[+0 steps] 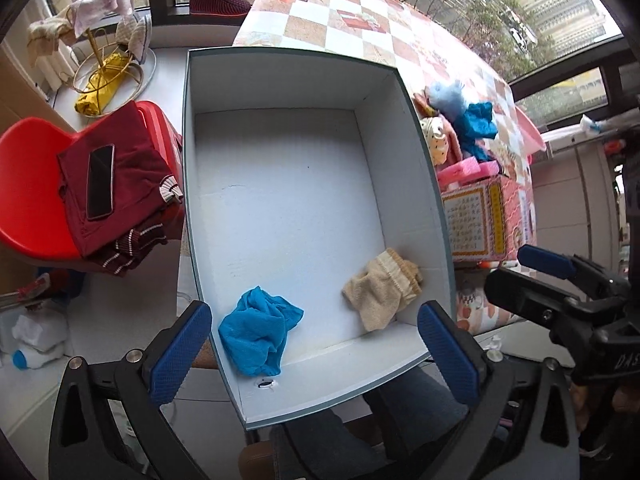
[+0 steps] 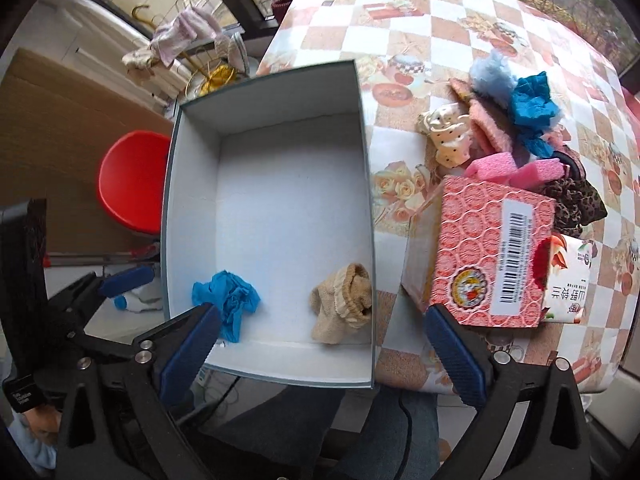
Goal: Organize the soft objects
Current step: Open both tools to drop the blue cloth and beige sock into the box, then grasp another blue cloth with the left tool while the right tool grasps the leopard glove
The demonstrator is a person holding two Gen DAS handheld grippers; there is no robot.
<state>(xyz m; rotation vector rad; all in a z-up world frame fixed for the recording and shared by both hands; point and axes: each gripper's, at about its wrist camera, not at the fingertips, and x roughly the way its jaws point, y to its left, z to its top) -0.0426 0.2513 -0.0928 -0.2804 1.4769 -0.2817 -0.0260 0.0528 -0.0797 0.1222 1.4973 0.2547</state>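
Two soft things lie in the white-lined box (image 1: pixel 280 184), both at its near end: a crumpled blue cloth (image 1: pixel 256 330) toward the near left corner and a beige sock (image 1: pixel 382 290) against the right wall, well apart from each other, with the rest of the floor bare. The sock's long axis runs diagonally, its ribbed cuff pointing up toward the right wall and its toe end toward the near wall; the blue cloth is too bunched to show any direction. The box stands long-way away from the person, its near end overhanging the checked tablecloth (image 2: pixel 460 12). The left gripper (image 1: pixel 316 354) hangs above the near rim with its blue pads spread wide and nothing between them; the right gripper (image 2: pixel 320 354) does the same, jaws wide and empty above the sock's corner. On the table right of the box lies a heap of more soft things: a pale blue fluffy piece (image 2: pixel 490 74), another blue cloth (image 2: pixel 532 106), a cream dotted piece (image 2: pixel 448 136), pink foam blocks (image 2: pixel 516 168) and a leopard-print scrunchie (image 2: pixel 576 200). The right wrist view shows a pink patterned carton (image 2: pixel 492 256) with a barcode face up; the left wrist view sees only its side. Only the left wrist view shows a phone (image 1: pixel 100 180) lying on dark red clothing (image 1: pixel 120 184) on a red chair (image 1: pixel 28 184), and a red slipper (image 1: pixel 218 0) on the windowsill.
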